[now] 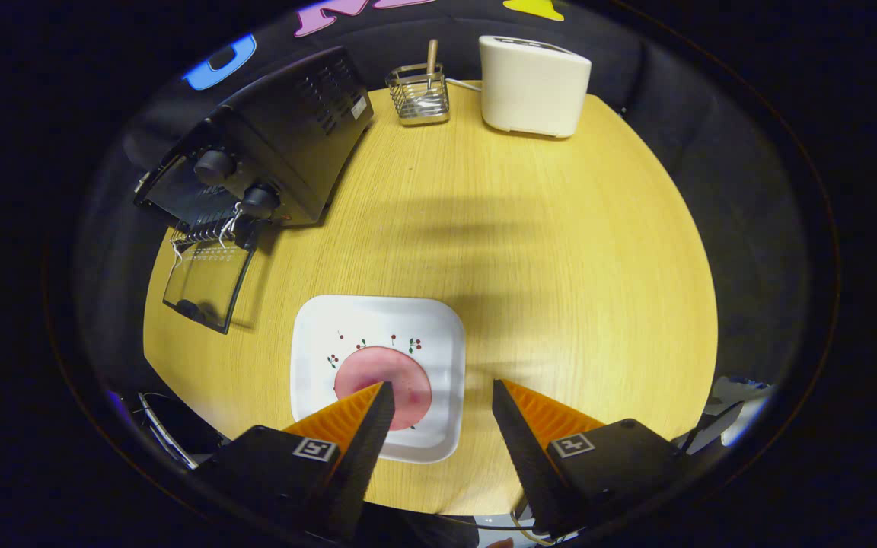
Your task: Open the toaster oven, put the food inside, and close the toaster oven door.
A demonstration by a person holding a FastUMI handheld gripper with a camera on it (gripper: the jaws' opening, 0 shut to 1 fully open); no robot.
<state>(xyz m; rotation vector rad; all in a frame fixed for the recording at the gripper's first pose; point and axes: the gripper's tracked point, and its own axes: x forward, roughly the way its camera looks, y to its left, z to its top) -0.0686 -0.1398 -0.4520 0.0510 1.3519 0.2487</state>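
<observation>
A black toaster oven (279, 144) stands at the far left of the round wooden table (560, 251), its glass door (206, 285) folded down flat and its wire rack showing in the mouth. A white square plate (377, 335) lies just ahead of the fingers, with a round pink slice of food (393, 377) on it. My gripper (442, 396) hovers above the plate's near edge, open, with nothing between the fingers. The left fingertip overlaps the pink slice in view; whether it touches the slice is unclear.
A white pop-up toaster (534, 85) stands at the table's far edge. Beside it is a wire holder (418, 95) with a wooden-handled utensil. Cables lie off the table's near edge by the fingers.
</observation>
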